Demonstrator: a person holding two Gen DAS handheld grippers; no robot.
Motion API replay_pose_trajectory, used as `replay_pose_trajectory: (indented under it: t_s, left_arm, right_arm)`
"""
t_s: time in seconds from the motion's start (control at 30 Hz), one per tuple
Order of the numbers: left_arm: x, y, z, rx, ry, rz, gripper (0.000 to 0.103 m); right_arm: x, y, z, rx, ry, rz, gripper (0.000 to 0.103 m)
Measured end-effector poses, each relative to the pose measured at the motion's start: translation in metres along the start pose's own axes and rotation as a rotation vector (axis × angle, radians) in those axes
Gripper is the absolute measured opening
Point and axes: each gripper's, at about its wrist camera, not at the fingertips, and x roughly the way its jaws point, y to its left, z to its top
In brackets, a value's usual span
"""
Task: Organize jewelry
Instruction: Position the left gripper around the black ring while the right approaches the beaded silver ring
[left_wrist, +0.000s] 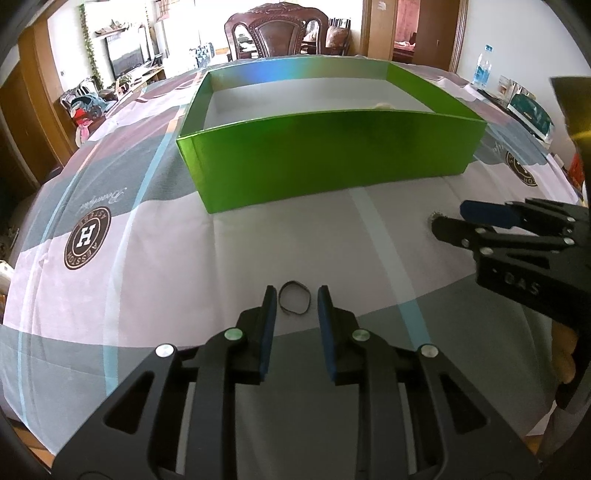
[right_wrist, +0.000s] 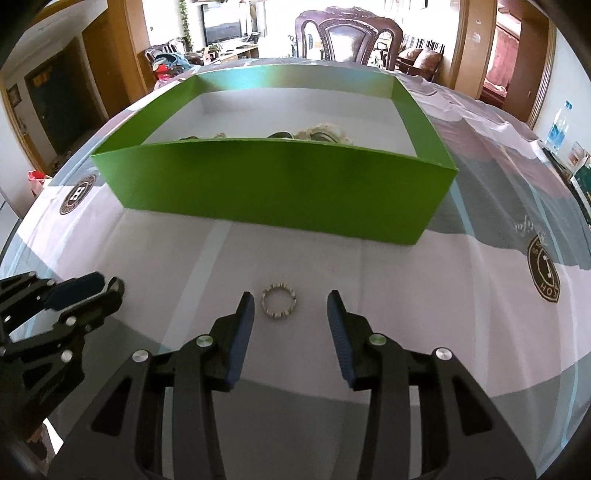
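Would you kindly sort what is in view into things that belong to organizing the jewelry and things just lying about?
Belongs to the job:
- dark ring
- beaded ring
- green box, jewelry already inside
- left gripper, jaws open
- right gripper, jaws open

Lying about:
- water bottle
- wooden chair
- patterned tablecloth

Both grippers: black angular frames, blue-padded jaws, round silver screws; right gripper (left_wrist: 448, 218) lettered.

The jewelry (right_wrist: 314, 134) inside the green box (right_wrist: 280, 188) is largely hidden behind its near wall and cannot be identified.
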Motion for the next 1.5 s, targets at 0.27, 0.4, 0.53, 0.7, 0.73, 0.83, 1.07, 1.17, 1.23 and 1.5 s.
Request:
replay_pose_trajectory:
  t_s: [0.27, 0.4, 0.53, 0.7, 0.73, 0.83, 1.07, 1.17, 1.23, 1.5]
  left_arm:
    - [0.0, 0.002, -0.001, 0.0, 0.003, 0.003, 0.023]
    - [0.003, 0.004, -0.001, 0.0, 0.006, 0.004, 0.023]
    - [0.005, 0.004, -0.001, 0.003, 0.005, 0.005, 0.023]
    - [0.005, 0.003, -0.001, 0.002, 0.003, 0.004, 0.023]
    - [0.005, 0.003, -0.001, 0.002, 0.003, 0.004, 0.024]
    - [0.005, 0.003, -0.001, 0.002, 0.004, 0.004, 0.024]
    - [0.005, 0.003, 0.0, 0.002, 0.003, 0.006, 0.025]
    - [0.005, 0.004, 0.0, 0.001, 0.003, 0.005, 0.026]
    - [0.005, 0.004, 0.0, -0.001, 0.003, 0.006, 0.027]
    - [0.004, 0.004, 0.0, -0.003, 0.002, 0.008, 0.028]
  right_arm:
    - [0.008, 0.011, 0.003, -0.05, -0.012, 0.0, 0.03]
    - [0.007, 0.016, 0.002, -0.079, -0.015, -0.01, 0.027]
    - [0.006, 0.019, 0.001, -0.093, -0.016, -0.016, 0.027]
    - [0.003, 0.02, -0.003, -0.086, -0.01, -0.012, 0.027]
    - [0.002, 0.021, -0.005, -0.088, -0.009, -0.015, 0.027]
    - [-0.001, 0.027, -0.008, -0.095, -0.007, -0.035, 0.027]
    - [-0.006, 0.038, -0.016, -0.106, -0.011, -0.07, 0.027]
    - [-0.007, 0.038, -0.017, -0.102, -0.011, -0.071, 0.027]
    - [-0.007, 0.038, -0.017, -0.101, -0.012, -0.071, 0.027]
    - [-0.007, 0.038, -0.017, -0.098, -0.011, -0.068, 0.027]
